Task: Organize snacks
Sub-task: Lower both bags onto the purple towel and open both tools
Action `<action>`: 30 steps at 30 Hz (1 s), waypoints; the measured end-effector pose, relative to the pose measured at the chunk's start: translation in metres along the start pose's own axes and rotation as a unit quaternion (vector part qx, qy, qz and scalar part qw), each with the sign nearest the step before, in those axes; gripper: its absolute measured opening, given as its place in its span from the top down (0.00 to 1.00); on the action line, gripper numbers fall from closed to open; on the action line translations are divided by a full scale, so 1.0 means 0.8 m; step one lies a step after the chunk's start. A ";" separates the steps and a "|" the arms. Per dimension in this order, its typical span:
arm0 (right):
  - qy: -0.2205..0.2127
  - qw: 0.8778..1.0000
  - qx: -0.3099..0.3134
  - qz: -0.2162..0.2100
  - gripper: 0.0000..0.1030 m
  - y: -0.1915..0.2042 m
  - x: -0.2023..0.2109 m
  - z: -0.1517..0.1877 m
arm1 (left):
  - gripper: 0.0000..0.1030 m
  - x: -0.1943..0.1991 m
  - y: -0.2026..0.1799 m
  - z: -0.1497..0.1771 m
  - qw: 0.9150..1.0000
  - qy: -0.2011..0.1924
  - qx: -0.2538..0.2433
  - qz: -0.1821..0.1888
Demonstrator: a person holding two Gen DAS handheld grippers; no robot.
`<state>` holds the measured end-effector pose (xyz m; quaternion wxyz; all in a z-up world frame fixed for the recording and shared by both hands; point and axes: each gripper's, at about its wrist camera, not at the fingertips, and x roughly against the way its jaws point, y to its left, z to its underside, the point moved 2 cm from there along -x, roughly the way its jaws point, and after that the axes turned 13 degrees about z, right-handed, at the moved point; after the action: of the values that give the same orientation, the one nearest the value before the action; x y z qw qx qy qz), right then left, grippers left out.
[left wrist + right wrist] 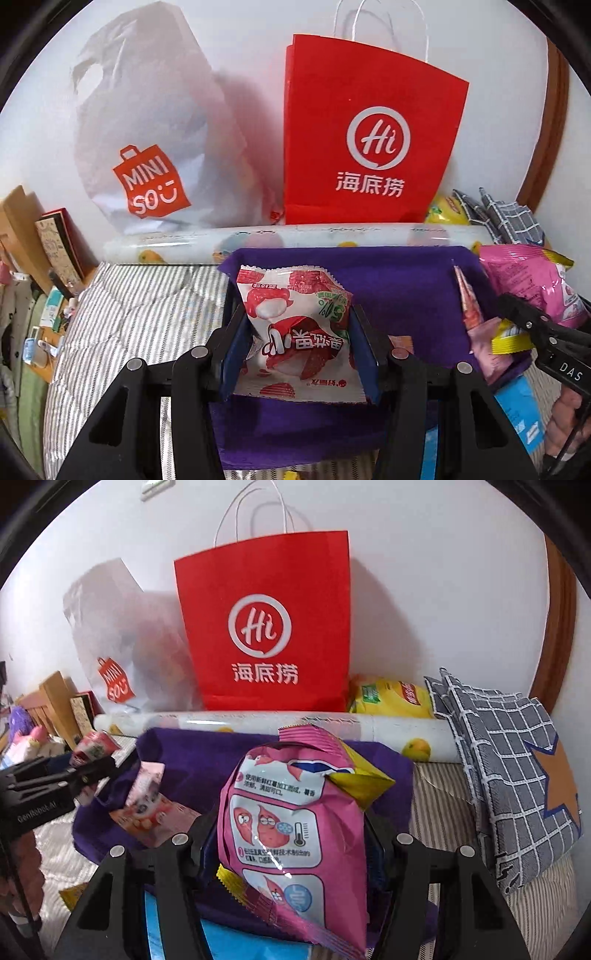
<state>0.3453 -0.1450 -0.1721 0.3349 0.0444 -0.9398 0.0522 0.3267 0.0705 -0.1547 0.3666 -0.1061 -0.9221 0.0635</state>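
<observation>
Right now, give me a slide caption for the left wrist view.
Left gripper holds a lychee packet over the purple bin.

paper bag (369,140) right of plastic bag (147,147) | roll (295,238) before both | cloth (406,280) before roll

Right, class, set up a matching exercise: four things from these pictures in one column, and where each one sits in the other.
Things:
1. red-and-white snack packet
2. pink snack bag
3. red paper bag
4. yellow packet

Places:
A. in the right claw
B. upright against the wall
C. in the left claw
D. lying beside the red paper bag

Pairs: 1-C, 2-A, 3-B, 4-D
</observation>
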 end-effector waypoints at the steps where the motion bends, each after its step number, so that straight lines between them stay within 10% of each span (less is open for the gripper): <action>1: 0.002 1.000 -0.002 -0.001 0.42 -0.001 -0.001 0.001 | 0.50 0.000 0.001 0.001 1.000 -0.001 0.003 0.000; 30: 0.077 0.996 -0.027 -0.042 0.41 -0.001 -0.029 0.015 | 0.50 -0.012 0.000 0.010 1.000 0.018 0.018 0.005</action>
<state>0.3557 -0.1466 -0.1956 0.4093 0.0712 -0.9095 0.0161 0.3276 0.0682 -0.1669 0.3846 -0.1050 -0.9136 0.0801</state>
